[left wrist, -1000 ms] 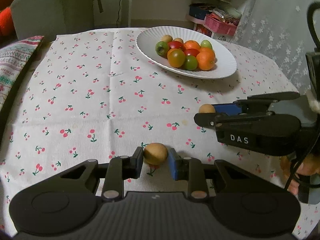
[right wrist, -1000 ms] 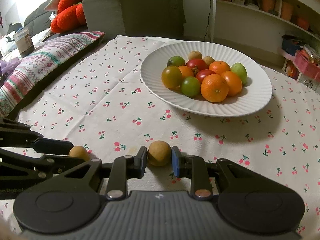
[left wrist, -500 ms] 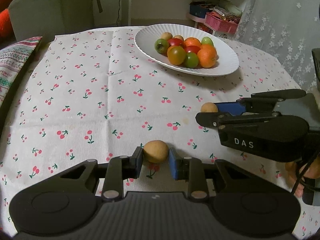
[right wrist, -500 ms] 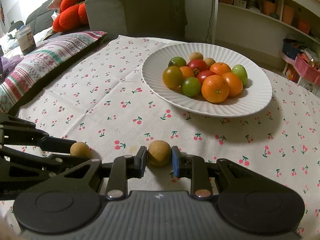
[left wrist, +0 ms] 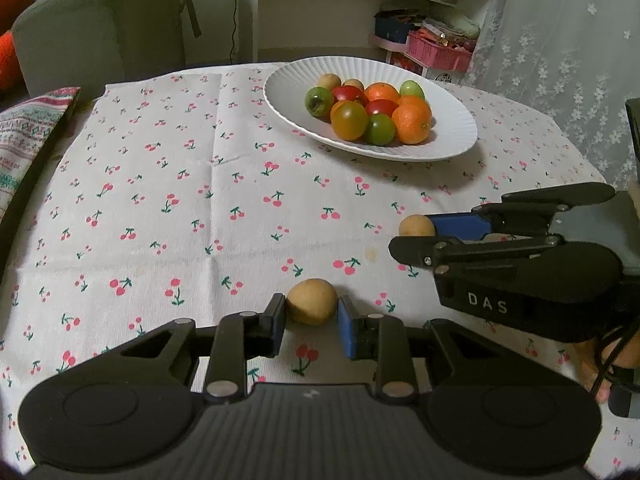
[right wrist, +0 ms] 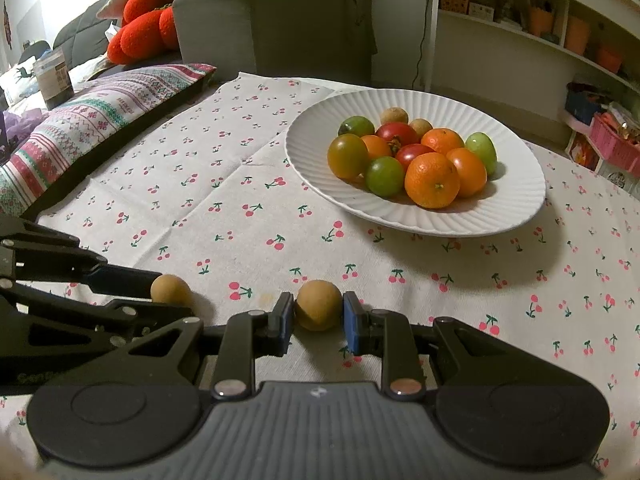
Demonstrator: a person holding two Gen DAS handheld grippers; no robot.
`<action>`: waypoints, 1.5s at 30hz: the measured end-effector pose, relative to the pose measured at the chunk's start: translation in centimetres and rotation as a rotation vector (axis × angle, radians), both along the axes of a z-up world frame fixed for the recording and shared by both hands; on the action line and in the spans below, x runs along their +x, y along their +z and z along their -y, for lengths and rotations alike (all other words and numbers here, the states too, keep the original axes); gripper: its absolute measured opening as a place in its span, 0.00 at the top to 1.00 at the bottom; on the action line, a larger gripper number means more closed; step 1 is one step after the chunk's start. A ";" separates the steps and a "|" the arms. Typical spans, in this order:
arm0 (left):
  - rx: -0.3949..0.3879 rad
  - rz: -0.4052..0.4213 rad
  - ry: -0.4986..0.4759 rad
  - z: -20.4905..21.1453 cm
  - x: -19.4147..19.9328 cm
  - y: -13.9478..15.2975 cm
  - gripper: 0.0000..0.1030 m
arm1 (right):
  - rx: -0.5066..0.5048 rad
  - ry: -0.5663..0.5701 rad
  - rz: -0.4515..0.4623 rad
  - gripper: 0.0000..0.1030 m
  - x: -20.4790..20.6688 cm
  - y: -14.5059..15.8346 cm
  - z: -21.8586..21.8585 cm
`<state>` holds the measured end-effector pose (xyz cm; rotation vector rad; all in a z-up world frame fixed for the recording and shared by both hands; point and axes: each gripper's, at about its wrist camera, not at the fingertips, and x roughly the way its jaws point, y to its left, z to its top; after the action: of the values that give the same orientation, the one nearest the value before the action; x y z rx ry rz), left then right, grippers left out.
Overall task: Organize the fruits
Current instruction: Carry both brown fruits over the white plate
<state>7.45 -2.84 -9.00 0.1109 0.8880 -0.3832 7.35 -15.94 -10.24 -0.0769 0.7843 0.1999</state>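
Round matte-tan fruit (left wrist: 312, 301); ribbed white plate (left wrist: 452, 148)

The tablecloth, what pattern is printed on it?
Small red cherries with green stems on the white tablecloth, clearest in the left wrist view.

Ahead of both grippers: open stretch of cherry-print tablecloth (right wrist: 240, 208), nothing on it up to the white plate (right wrist: 516, 184). Plate is piled with fruit; only its near rim and right side are bare. Left gripper (left wrist: 312, 324) and right gripper (right wrist: 318, 316) sit side by side, near each other, each blocking the other's sideways path. Out past the left gripper's left: patterned cushion (right wrist: 80, 128) along the table edge. Beyond the plate: grey sofa (right wrist: 276, 24) and shelves (right wrist: 520, 28).
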 end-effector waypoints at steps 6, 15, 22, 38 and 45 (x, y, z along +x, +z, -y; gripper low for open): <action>-0.020 0.004 0.003 -0.2 0.3 0.0 0.84 | 0.003 -0.003 0.002 0.77 -0.1 0.1 0.0; -0.046 0.010 0.006 -0.4 0.3 0.5 0.85 | 0.008 0.003 0.013 0.78 -0.3 0.4 0.1; -0.066 0.034 0.001 -0.5 0.2 1.6 0.85 | 0.007 -0.003 0.034 0.78 -0.2 1.0 0.3; -0.098 0.121 0.009 0.3 1.6 4.5 0.85 | 0.040 -0.022 0.143 0.78 0.5 4.7 1.7; -0.106 0.182 -0.013 1.5 3.7 6.5 0.85 | 0.035 -0.064 0.198 0.78 1.9 6.3 2.9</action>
<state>11.13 -4.35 -2.53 0.0524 0.6863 -0.4243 9.21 -18.88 -3.96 -0.0372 0.5848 0.1427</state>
